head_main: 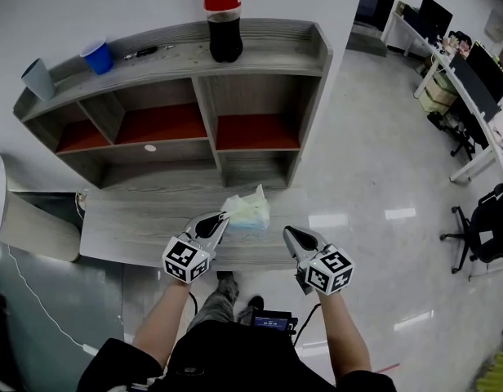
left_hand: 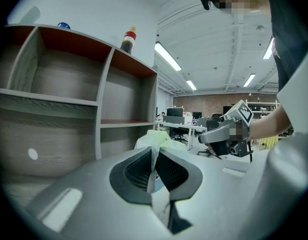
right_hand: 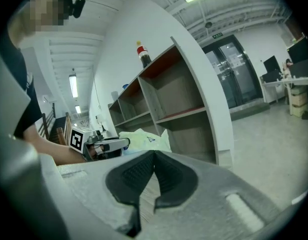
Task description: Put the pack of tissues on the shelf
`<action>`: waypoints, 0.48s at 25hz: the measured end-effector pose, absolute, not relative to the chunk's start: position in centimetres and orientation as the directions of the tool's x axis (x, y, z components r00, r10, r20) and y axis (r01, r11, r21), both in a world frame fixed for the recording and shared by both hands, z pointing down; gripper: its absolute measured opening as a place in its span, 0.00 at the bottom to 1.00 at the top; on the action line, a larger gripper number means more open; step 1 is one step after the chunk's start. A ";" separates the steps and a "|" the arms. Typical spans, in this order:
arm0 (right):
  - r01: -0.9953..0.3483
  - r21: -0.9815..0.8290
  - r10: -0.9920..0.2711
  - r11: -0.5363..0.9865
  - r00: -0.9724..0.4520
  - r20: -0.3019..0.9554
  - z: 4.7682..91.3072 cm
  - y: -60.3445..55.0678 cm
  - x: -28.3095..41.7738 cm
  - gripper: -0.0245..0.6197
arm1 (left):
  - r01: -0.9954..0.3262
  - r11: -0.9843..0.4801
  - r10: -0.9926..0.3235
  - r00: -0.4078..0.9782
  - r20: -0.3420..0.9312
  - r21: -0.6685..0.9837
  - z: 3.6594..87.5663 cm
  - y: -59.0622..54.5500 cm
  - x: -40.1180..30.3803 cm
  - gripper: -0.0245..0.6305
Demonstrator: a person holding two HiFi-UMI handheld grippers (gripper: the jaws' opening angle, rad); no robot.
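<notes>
Ribbed jaws of the left gripper [head_main: 224, 216] pinch the crinkly tissue pack [head_main: 248, 209]; right gripper [head_main: 288, 231] closed, empty.

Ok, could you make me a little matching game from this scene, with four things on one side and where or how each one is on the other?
Things:
1. cola bottle
2. blue cup
3. pack of tissues
4. right gripper

Place or state:
A. jaws shut, nothing between them
B. on top of the shelf unit, towards the left in the head view
C. pinched in the left gripper, in front of the shelf unit
D. on top of the shelf unit, near its middle

Pairs: 1-D, 2-B, 3-C, 4-A.
</notes>
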State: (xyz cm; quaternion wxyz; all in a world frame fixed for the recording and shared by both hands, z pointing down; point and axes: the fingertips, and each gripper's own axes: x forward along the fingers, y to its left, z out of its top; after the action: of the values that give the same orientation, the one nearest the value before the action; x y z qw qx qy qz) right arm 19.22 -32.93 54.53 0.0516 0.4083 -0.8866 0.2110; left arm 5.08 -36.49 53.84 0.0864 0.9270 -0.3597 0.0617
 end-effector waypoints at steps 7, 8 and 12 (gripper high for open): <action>-0.747 -0.334 -0.701 0.574 -0.660 0.271 55.3 -38.0 19.5 0.04 | -0.697 -0.712 -0.679 0.715 0.165 0.091 54.8 -41.5 5.4 0.06; -0.749 -0.332 -0.702 0.574 -0.659 0.272 55.5 -38.7 19.5 0.04 | -0.700 -0.709 -0.683 0.712 0.162 0.087 55.0 -42.2 5.5 0.06; -0.758 -0.314 -0.710 0.571 -0.649 0.275 56.6 -41.6 19.2 0.04 | -0.713 -0.699 -0.698 0.699 0.158 0.065 56.9 -44.8 6.1 0.06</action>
State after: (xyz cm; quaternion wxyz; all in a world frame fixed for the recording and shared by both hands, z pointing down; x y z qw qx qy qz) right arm 19.23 -41.56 56.65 0.0590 0.4150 -0.8844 0.2054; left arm 6.10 -44.82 56.86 0.0605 0.9196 -0.3835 0.0606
